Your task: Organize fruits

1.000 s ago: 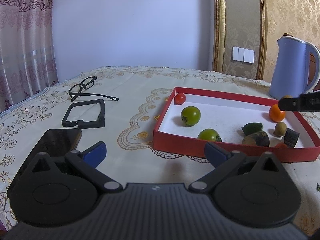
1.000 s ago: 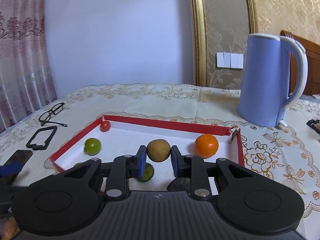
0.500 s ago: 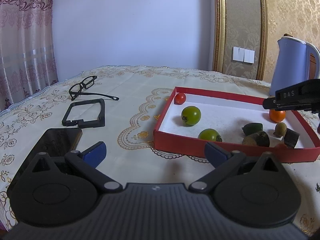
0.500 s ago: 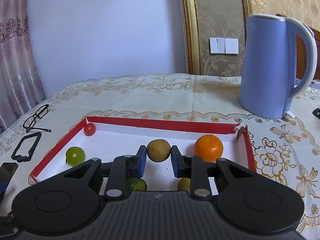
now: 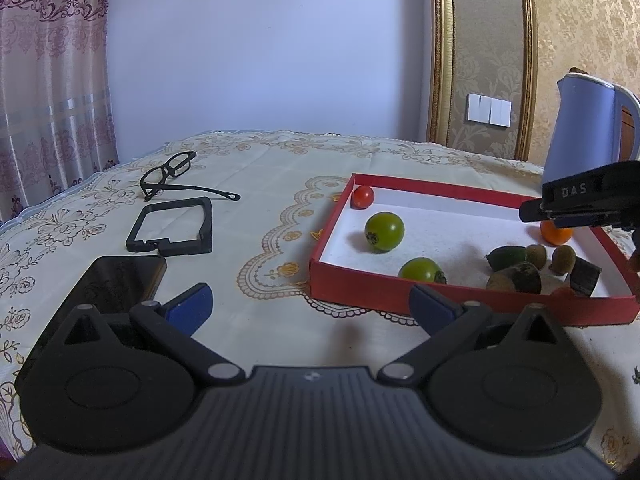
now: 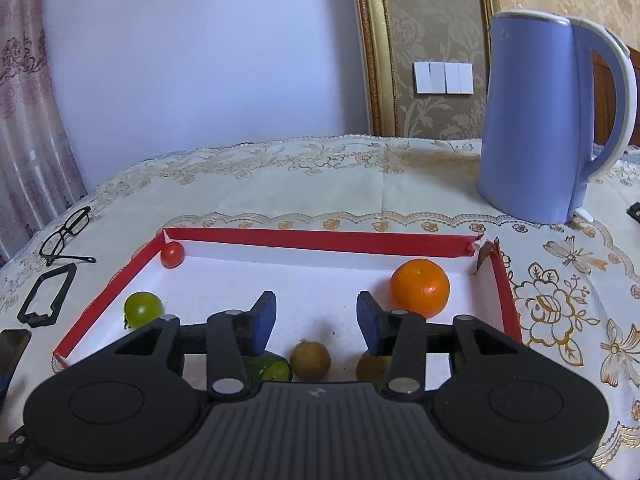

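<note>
Landmark for this report: the red tray [image 6: 120,280], which sits on the embroidered tablecloth [image 5: 280,184].

Right gripper [image 6: 316,320]: jaws apart and empty, poised above the tray's near half. A brown kiwi [image 6: 310,361] lies on the tray floor directly beneath the gap between the jaws, not touching either finger.

Left gripper [image 5: 310,304]: jaws wide apart, empty, held outside the tray off its left near corner.

Contents inside the tray: a small red tomato [image 6: 172,254] in the far left corner; a green tomato [image 6: 143,309] along the left wall and a second green one [image 5: 421,270] by the near wall; an orange [image 6: 420,288] near the far right corner; a second kiwi [image 5: 563,258], a dark green fruit [image 5: 507,257] and some darker pieces (kind not identifiable) clustered toward the near right.

Outside the tray: glasses [image 5: 172,172], a black frame [image 5: 170,230] and a phone [image 5: 120,284] well to its left; a blue kettle [image 6: 536,120] beyond its far right corner.

Assessment: no fruit is visible on the cloth, so collection appears largely complete. Any grouping by kind looks unfinished, since the green tomatoes and red tomato lie scattered.
</note>
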`<action>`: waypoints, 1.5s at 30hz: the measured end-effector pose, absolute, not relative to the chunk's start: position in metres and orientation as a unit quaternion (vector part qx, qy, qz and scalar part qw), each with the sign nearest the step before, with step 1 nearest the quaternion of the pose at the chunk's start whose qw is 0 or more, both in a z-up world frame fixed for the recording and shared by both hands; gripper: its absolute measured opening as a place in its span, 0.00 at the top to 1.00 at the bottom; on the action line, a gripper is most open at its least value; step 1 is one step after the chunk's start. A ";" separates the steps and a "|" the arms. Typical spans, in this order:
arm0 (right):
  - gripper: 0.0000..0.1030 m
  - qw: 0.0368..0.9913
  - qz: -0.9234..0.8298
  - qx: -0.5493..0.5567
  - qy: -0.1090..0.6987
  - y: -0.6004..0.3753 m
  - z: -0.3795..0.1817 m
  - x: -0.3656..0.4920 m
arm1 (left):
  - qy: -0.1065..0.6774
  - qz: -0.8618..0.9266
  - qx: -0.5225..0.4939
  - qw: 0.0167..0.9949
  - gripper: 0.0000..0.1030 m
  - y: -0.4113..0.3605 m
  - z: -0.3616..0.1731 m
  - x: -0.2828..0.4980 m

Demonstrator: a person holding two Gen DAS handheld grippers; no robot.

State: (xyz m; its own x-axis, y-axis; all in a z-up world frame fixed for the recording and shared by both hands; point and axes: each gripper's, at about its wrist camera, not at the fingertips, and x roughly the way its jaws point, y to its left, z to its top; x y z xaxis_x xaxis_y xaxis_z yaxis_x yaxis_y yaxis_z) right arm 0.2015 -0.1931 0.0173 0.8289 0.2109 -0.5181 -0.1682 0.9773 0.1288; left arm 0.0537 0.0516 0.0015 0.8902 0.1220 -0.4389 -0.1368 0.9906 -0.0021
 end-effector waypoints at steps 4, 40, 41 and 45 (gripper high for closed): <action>0.57 0.958 0.105 0.031 0.265 -0.191 0.021 0.191 | 0.225 0.066 -0.017 0.972 0.00 0.052 0.001 0.054; 0.09 0.905 0.287 -0.194 0.246 -0.171 -0.023 0.056 | 0.254 0.077 0.012 0.964 0.00 0.036 0.006 0.065; 0.06 0.905 0.288 -0.194 0.248 -0.171 -0.024 0.057 | 0.253 0.076 0.014 0.964 0.00 0.035 0.006 0.066; 0.01 0.902 0.293 -0.192 0.251 -0.173 -0.025 0.064 | 0.257 0.063 0.013 0.964 0.00 0.031 0.008 0.067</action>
